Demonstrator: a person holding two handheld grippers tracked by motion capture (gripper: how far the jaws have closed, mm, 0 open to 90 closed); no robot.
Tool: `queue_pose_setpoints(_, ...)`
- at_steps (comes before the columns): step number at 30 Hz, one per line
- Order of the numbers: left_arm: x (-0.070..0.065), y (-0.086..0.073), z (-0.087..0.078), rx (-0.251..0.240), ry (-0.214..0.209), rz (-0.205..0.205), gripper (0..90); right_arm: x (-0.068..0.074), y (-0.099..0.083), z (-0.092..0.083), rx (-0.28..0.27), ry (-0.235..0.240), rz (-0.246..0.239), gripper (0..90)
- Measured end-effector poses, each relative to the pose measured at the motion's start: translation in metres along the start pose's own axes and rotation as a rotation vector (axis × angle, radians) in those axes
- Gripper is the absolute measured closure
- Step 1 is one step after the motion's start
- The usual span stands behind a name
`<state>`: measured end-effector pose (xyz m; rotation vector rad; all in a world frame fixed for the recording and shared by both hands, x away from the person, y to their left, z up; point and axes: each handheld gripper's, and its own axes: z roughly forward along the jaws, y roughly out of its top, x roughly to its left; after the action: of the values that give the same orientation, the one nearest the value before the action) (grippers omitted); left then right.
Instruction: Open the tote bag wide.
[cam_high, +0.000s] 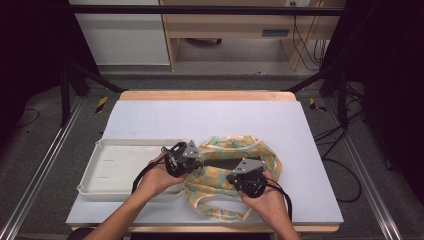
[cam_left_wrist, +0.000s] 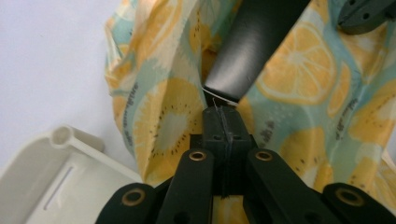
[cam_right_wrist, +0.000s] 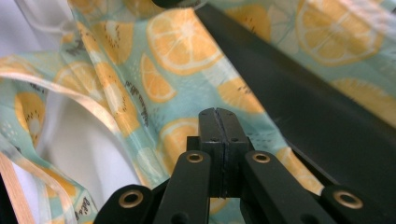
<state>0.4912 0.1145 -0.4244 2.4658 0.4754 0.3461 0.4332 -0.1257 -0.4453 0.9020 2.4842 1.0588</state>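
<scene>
A cloth bag (cam_high: 222, 143) printed with orange and lemon slices lies crumpled on the white table, right of centre. A flat black strip (cam_high: 222, 164) rests across it between my two grippers. My left gripper (cam_high: 200, 162) points right, its jaws shut, and its tips (cam_left_wrist: 223, 109) meet the near end of the black strip (cam_left_wrist: 254, 46) over the bag (cam_left_wrist: 163, 121). Whether it pinches anything I cannot tell. My right gripper (cam_high: 231, 175) points left with shut jaws (cam_right_wrist: 218, 112) over the fabric (cam_right_wrist: 182, 42), the strip (cam_right_wrist: 299, 98) running just beside them.
A white plastic tray (cam_high: 100, 150) with nothing in it stands left of the bag, its corner (cam_left_wrist: 65, 137) close under my left gripper. The bag's cream straps (cam_right_wrist: 70, 91) trail toward the table's front edge (cam_high: 220, 215). The white tabletop (cam_high: 200, 115) stretches away behind the bag.
</scene>
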Motion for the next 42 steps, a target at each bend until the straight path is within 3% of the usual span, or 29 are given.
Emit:
queue_pose_setpoints(9, -0.008, -0.006, 0.002, 0.019, -0.025, 0.018, 90.0, 0.003, -0.011, 0.012, 0.073, 0.031, 0.002, 90.0)
queue_pose_setpoints(18, -0.019, -0.007, -0.008, -0.021, -0.061, 0.019, 90.0, 0.001, -0.009, 0.001, 0.037, 0.025, 0.007, 90.0)
queue_pose_setpoints(23, -0.026, -0.009, -0.006, -0.033, -0.087, 0.02, 90.0, 0.0, -0.014, 0.004, 0.069, 0.028, 0.002, 90.0)
queue_pose_setpoints(29, -0.034, -0.012, 0.002, -0.005, -0.095, 0.035, 90.0, 0.002, -0.017, 0.01, 0.103, 0.041, -0.003, 90.0)
queue_pose_setpoints(36, -0.038, -0.019, 0.015, 0.028, -0.106, 0.03, 90.0, 0.0, -0.014, 0.002, 0.06, 0.036, 0.01, 90.0)
queue_pose_setpoints(38, -0.038, -0.02, 0.017, 0.037, -0.108, 0.034, 90.0, -0.003, -0.01, -0.005, 0.018, 0.026, 0.018, 90.0)
queue_pose_setpoints(42, -0.037, -0.02, 0.019, 0.045, -0.111, 0.031, 90.0, -0.003, -0.002, -0.009, -0.014, 0.018, 0.016, 90.0)
